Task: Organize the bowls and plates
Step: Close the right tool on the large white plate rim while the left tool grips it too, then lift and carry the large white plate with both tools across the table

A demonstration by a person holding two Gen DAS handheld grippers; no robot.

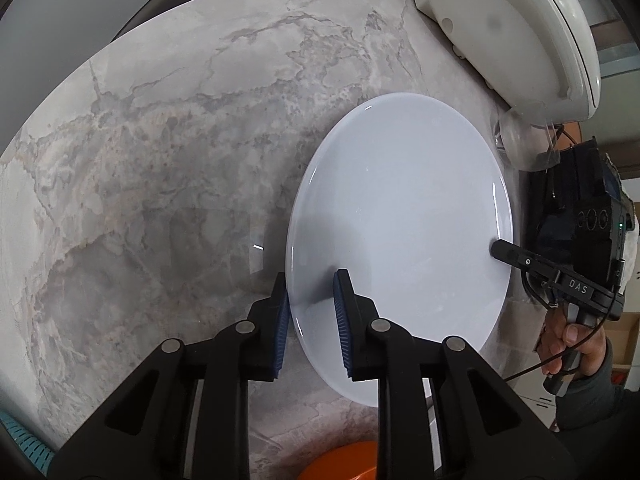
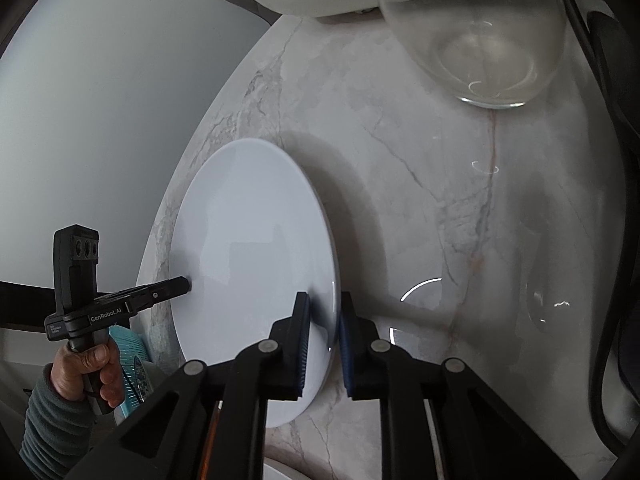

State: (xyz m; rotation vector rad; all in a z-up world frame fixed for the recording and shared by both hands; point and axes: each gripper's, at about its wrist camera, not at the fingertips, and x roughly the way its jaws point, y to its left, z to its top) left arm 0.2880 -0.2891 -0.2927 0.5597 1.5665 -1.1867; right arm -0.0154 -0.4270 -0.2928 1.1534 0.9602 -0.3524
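A round white plate (image 1: pixel 400 220) (image 2: pixel 252 260) is held over the marble table (image 1: pixel 160 160), with a gripper on each side of it. My left gripper (image 1: pixel 310 284) is shut on the plate's near-left rim, one blue pad (image 1: pixel 344 320) on top and the other under the edge. My right gripper (image 2: pixel 324 300) is shut on the opposite rim. In the left wrist view the right gripper's fingertip (image 1: pixel 500 249) rests on the plate's far-right edge. In the right wrist view the left gripper's fingertip (image 2: pixel 185 282) touches the plate's left edge.
A clear glass bowl (image 2: pixel 480 40) (image 1: pixel 520 144) stands at the table's far side, beside a white domed appliance (image 1: pixel 508 28). An orange dish (image 1: pixel 344 460) lies near the front edge. A teal basket (image 2: pixel 132 360) sits off the table's left. A person's hands hold both handles.
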